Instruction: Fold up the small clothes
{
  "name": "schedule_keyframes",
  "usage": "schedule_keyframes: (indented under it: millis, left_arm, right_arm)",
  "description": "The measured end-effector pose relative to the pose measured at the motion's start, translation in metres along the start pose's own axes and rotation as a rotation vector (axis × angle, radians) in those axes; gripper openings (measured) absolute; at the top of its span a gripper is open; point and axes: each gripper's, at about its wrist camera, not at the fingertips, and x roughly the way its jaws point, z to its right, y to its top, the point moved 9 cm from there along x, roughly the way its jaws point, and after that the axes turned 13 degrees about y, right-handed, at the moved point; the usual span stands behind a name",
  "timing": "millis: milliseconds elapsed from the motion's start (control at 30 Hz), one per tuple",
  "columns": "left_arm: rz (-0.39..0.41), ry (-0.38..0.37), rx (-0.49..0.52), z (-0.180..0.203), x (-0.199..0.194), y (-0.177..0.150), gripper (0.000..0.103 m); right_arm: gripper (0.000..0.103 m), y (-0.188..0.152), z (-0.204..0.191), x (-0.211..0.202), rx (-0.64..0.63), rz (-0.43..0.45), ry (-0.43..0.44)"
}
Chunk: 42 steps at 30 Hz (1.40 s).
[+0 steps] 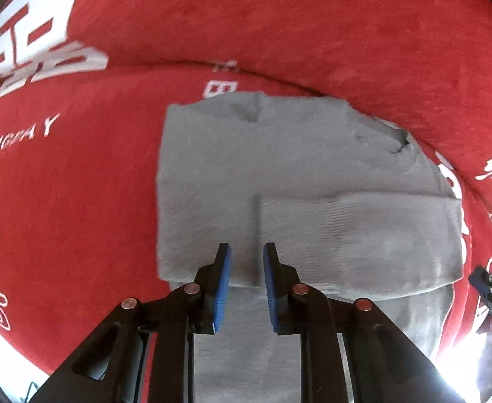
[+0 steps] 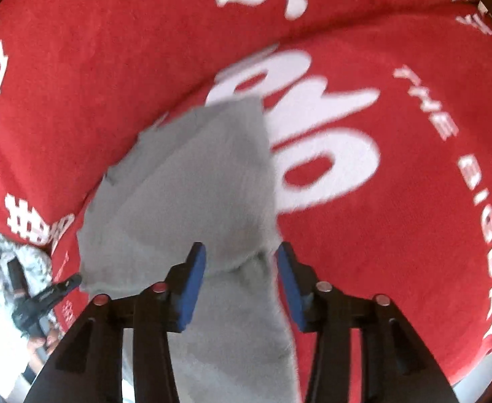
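Observation:
A small grey knit garment [image 1: 296,181] lies partly folded on a red cloth [image 1: 78,184] with white lettering. One sleeve or flap [image 1: 363,245] is folded across its lower right. My left gripper [image 1: 246,252] hovers over the garment's near edge, jaws open and empty, above the fold seam. In the right wrist view the same grey garment [image 2: 192,181] runs from the centre down between the fingers. My right gripper [image 2: 242,255] is open, with grey cloth lying between its blue pads [image 2: 192,278], not pinched.
The red cloth [image 2: 397,201] covers the whole surface and rises in a fold at the back. The left gripper's tip [image 2: 54,290] and a patterned sleeve show at the left of the right wrist view. The right gripper [image 1: 491,285] shows at the left wrist view's right edge.

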Motion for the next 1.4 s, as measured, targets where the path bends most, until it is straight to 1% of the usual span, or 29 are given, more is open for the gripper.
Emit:
schedule_keyframes:
  millis: [100, 200, 267, 333, 367, 400, 433, 500, 533, 600, 633, 700, 833, 900, 933, 967, 1067, 1133, 1233, 1300, 1333, 1367, 1400]
  left_arm:
    - [0.009, -0.001, 0.035, 0.025, 0.001, 0.003, 0.021]
    - [0.012, 0.015, 0.061, 0.045, 0.009, 0.003, 0.021]
    - [0.004, 0.025, 0.062, 0.051, 0.015, 0.002, 0.021]
    - [-0.005, 0.033, 0.054, 0.053, 0.018, 0.0, 0.021]
    - [-0.006, 0.038, 0.05, 0.054, 0.02, -0.001, 0.021]
    - [-0.004, 0.044, 0.047, 0.055, 0.02, 0.0, 0.021]
    - [0.0, 0.049, 0.046, 0.055, 0.02, 0.001, 0.021]
    - [0.009, 0.06, 0.055, 0.055, 0.021, 0.001, 0.021]
    - [0.014, 0.064, 0.061, 0.056, 0.023, 0.002, 0.021]
    - [0.03, 0.074, 0.075, 0.059, 0.026, 0.006, 0.021]
    - [0.04, 0.085, 0.084, 0.059, 0.027, 0.009, 0.021]
    - [0.042, 0.101, 0.096, 0.059, 0.026, 0.012, 0.021]
    - [0.03, 0.127, 0.088, 0.049, 0.021, 0.016, 0.021]
    - [0.022, 0.125, 0.081, 0.04, 0.014, 0.014, 0.021]
    - [0.022, 0.122, 0.079, 0.038, 0.011, 0.012, 0.021]
    - [0.023, 0.119, 0.082, 0.036, 0.008, 0.011, 0.021]
    - [0.022, 0.112, 0.096, 0.035, 0.003, 0.002, 0.021]
    - [0.013, 0.119, 0.11, 0.038, 0.008, -0.003, 0.021]
    - [-0.009, 0.143, 0.117, 0.037, 0.026, -0.011, 0.022]
    - [0.013, 0.156, 0.102, 0.032, 0.028, -0.009, 0.036]
    - [0.015, 0.186, 0.1, 0.028, 0.028, -0.008, 0.055]
    - [0.015, 0.215, 0.098, 0.022, 0.027, -0.008, 0.064]
    - [0.013, 0.212, 0.094, 0.018, 0.026, -0.008, 0.064]
  right_arm:
    - [0.049, 0.031, 0.017, 0.011, 0.077, 0.037, 0.021]
    - [0.049, 0.054, 0.024, 0.025, 0.105, 0.052, 0.042]
    - [0.049, 0.064, 0.021, 0.04, 0.117, 0.034, 0.078]
    - [0.048, 0.068, 0.018, 0.056, 0.115, -0.001, 0.075]
    - [0.028, 0.07, 0.014, 0.058, 0.097, -0.008, 0.07]
    - [0.006, 0.071, 0.007, 0.061, 0.053, -0.033, 0.045]
    - [0.008, 0.071, 0.002, 0.06, 0.014, -0.033, 0.017]
    - [0.008, 0.075, -0.007, 0.054, -0.082, -0.013, -0.046]
    - [0.008, 0.078, -0.004, 0.053, -0.099, -0.007, -0.081]
    - [0.008, 0.077, 0.011, 0.059, -0.064, -0.021, -0.113]
    - [0.008, 0.078, 0.016, 0.062, -0.037, -0.018, -0.105]
    - [0.008, 0.078, 0.016, 0.06, -0.02, 0.003, -0.098]
    - [0.009, 0.075, 0.016, 0.043, -0.008, 0.011, -0.155]
    - [0.009, 0.071, 0.011, 0.031, -0.023, 0.017, -0.156]
    - [0.009, 0.066, 0.005, 0.025, -0.038, 0.011, -0.148]
    - [0.012, 0.06, -0.001, 0.021, -0.056, 0.004, -0.139]
    - [0.012, 0.035, -0.019, 0.015, -0.092, -0.032, -0.113]
    - [0.012, 0.016, -0.025, 0.017, -0.104, -0.068, -0.097]
    - [0.012, -0.005, -0.022, 0.033, -0.124, -0.123, -0.132]
    - [0.011, -0.012, -0.015, 0.042, -0.123, -0.139, -0.157]
    - [0.01, -0.011, -0.014, 0.042, -0.12, -0.126, -0.149]
    - [0.01, -0.01, -0.014, 0.04, -0.107, -0.121, -0.143]
    - [0.01, -0.01, -0.014, 0.039, -0.097, -0.119, -0.141]
